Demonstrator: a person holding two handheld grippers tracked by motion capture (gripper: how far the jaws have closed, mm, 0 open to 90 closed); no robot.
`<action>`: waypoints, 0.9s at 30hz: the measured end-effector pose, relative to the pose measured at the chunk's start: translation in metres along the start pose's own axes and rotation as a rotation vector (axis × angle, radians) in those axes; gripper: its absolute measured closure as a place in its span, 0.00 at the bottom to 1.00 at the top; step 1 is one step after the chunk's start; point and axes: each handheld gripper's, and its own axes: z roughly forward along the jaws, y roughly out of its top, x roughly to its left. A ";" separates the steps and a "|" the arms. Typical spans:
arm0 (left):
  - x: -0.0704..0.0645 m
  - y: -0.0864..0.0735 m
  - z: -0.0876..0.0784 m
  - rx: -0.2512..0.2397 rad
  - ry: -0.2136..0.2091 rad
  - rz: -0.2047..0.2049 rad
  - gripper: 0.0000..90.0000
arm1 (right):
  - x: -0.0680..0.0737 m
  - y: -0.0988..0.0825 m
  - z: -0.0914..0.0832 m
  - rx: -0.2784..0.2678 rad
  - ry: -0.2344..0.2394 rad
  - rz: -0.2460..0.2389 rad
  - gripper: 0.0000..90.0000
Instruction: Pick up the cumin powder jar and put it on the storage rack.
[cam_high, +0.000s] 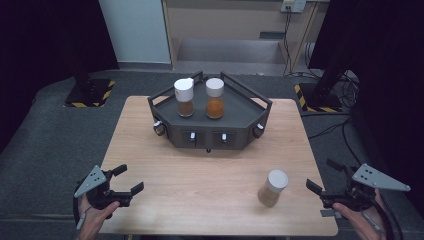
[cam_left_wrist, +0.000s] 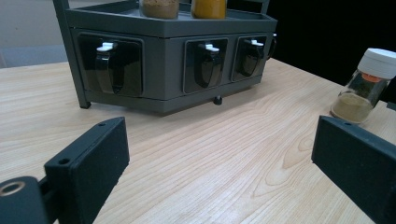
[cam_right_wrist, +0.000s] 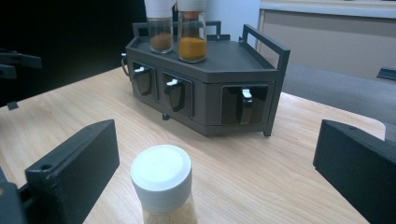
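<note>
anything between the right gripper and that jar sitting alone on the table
Nothing visible. The right gripper is open just to the right of the white-capped jar, with bare table between them. In the right gripper view the jar stands between the two fingers, untouched.

Light wood-grain table (cam_high: 200, 170); dark grey spice rack (cam_high: 210, 122) with glossy black drawer fronts and white tabs. White-capped spice jars: near jar (cam_high: 272, 188) tan powder with an orange ring under the cap, rack jars brown (cam_high: 184, 97) and orange (cam_high: 215, 98). Black left gripper (cam_high: 125, 179) and right gripper (cam_high: 320, 176), grey top plates; yellow-black hazard stripes on the stand bases (cam_high: 90, 93), grey floor.
</note>
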 end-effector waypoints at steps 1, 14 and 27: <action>0.000 0.000 0.000 0.002 0.000 0.001 0.03 | -0.001 0.003 0.001 0.006 0.002 0.002 0.01; 0.000 0.000 0.000 0.003 0.000 0.000 0.03 | 0.000 0.036 0.018 0.100 0.045 -0.063 0.01; 0.001 0.000 0.000 0.004 0.002 -0.001 0.03 | 0.002 0.053 0.035 0.177 0.080 -0.094 0.02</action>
